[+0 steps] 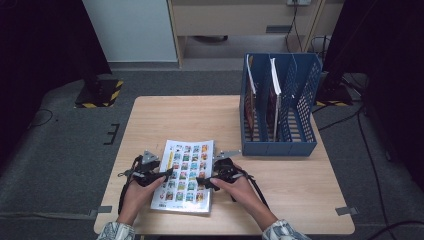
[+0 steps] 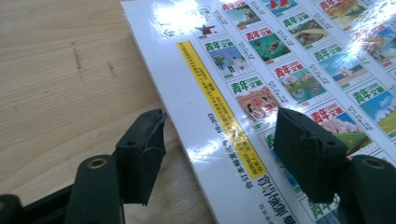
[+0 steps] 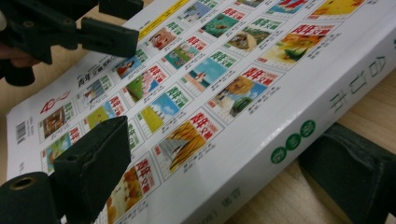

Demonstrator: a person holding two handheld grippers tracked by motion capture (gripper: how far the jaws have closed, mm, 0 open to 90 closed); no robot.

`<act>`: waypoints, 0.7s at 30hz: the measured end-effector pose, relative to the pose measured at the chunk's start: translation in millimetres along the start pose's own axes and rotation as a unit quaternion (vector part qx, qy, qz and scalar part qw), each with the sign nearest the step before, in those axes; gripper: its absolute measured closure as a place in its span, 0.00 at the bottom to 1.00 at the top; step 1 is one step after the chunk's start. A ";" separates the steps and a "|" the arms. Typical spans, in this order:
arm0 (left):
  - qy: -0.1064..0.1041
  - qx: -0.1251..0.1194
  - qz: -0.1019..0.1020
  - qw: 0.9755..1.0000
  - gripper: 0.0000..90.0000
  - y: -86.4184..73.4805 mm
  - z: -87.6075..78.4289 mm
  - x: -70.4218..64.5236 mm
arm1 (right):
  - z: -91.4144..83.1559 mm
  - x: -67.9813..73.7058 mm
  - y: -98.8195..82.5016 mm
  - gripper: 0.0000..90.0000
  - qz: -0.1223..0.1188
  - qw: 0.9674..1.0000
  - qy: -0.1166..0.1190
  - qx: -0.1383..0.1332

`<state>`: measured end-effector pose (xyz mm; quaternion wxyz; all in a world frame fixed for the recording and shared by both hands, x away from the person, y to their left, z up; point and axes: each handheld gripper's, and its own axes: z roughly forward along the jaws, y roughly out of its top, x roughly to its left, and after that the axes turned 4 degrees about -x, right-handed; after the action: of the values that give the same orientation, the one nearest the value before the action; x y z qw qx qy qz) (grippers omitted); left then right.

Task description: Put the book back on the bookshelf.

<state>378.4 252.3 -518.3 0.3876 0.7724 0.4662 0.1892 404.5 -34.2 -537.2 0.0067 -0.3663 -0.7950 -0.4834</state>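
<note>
Both hand-held grippers are at the book's sides, the left hand-held gripper (image 1: 162, 175) open over its edge and the right hand-held gripper (image 1: 206, 183) around its spine, so the book (image 1: 185, 175) lies flat low on the tabletop (image 1: 280, 175), not yet in the blue rack (image 1: 295, 100) at the upper right.

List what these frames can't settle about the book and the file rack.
- Book front cover: face-down on table, every view.
- Book's bottom edge: cut off by frame, left gripper view.
- Titles of books in blue file rack: too small, high view, behind mesh walls.
</note>
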 end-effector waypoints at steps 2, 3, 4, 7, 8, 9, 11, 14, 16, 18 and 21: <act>-0.005 -0.001 -0.007 1.000 0.36 -0.8 0.6 0.1 | 3.4 -1.1 3.7 0.13 -0.001 1.000 -0.014 0.000; -0.007 -0.002 -0.010 1.000 0.36 -0.9 1.1 0.3 | 4.4 -1.5 4.6 0.13 -0.001 1.000 -0.015 0.000; -0.009 0.000 -0.008 1.000 0.36 -0.8 1.1 0.4 | 5.7 -2.2 6.0 0.13 0.001 1.000 -0.015 0.000; -0.008 0.002 -0.006 1.000 0.36 -0.3 1.1 0.3 | 8.8 -4.5 8.6 0.15 0.002 1.000 -0.016 -0.004; -0.010 0.001 -0.008 1.000 0.36 -0.4 1.4 0.4 | 11.3 -6.1 11.0 0.16 0.004 1.000 -0.014 -0.004; -0.010 0.001 -0.010 1.000 0.36 -0.5 1.5 0.6 | 12.5 -6.6 12.1 0.16 0.007 1.000 -0.012 -0.004; -0.011 0.001 -0.012 1.000 0.36 -0.7 1.7 0.9 | 14.8 -7.5 12.9 0.16 0.004 1.000 -0.010 -0.007; -0.015 -0.001 -0.021 1.000 0.36 -1.4 2.2 1.7 | 18.8 -7.8 15.2 0.16 0.005 1.000 -0.003 -0.008; -0.015 -0.002 -0.022 1.000 0.36 -1.5 2.4 1.8 | 20.9 -7.3 16.5 0.16 0.008 1.000 0.000 -0.007; -0.015 -0.002 -0.022 1.000 0.36 -1.6 2.4 1.8 | 22.7 -7.4 18.4 0.16 0.008 1.000 0.004 -0.002; -0.017 -0.003 -0.024 1.000 0.36 -2.1 2.6 2.4 | 27.0 -4.5 21.2 0.17 0.007 1.000 0.004 0.002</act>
<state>380.1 253.9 -521.8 0.4024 0.7629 0.4773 0.1680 429.5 -10.3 -537.1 0.0140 -0.3700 -0.7932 -0.4835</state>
